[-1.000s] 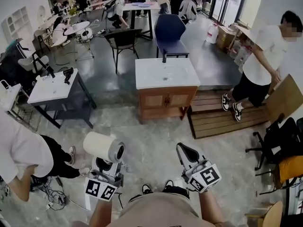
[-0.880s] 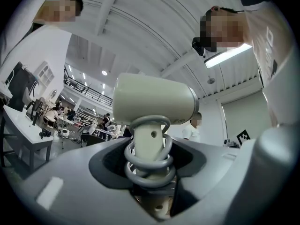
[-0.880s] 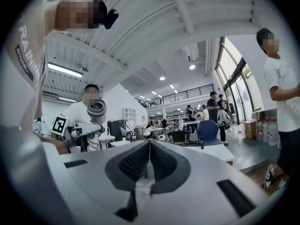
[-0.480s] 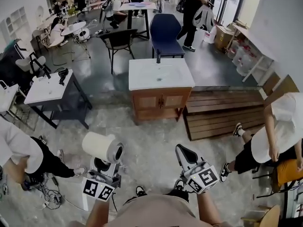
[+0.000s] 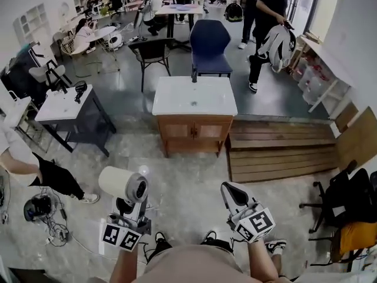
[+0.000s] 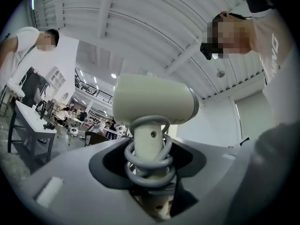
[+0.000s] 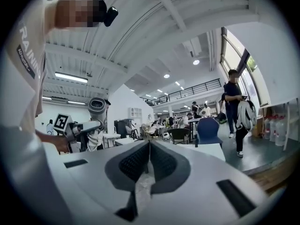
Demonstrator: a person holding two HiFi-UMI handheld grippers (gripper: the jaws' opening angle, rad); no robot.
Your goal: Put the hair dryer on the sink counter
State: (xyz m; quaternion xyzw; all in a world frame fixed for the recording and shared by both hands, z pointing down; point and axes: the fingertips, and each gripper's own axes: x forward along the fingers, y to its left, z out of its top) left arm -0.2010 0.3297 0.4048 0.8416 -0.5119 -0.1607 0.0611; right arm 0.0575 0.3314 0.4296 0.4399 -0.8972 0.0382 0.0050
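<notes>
Since the earlier frame: the sink desk sits slightly further left and lower in the head view. The person in white at the right edge is gone. Another person holding a backpack now stands at upper right.

Left gripper: jaws clamped on the handle of the hair dryer, with the cord coiled round that handle. The dryer is upright at lower left of frame, well apart from the sink desk at upper centre.

Right gripper: jaws pressed together, nothing between.

Step, as I judge it: carrying. Next move calls for crossing the floor, then lowering the dryer onto bare top beside the basin, clear of the tap.

Writing: no brand readable on the dryer. Gripper cubes show black-and-white squares only. Sleeve print in the right gripper view is cut off.
</notes>
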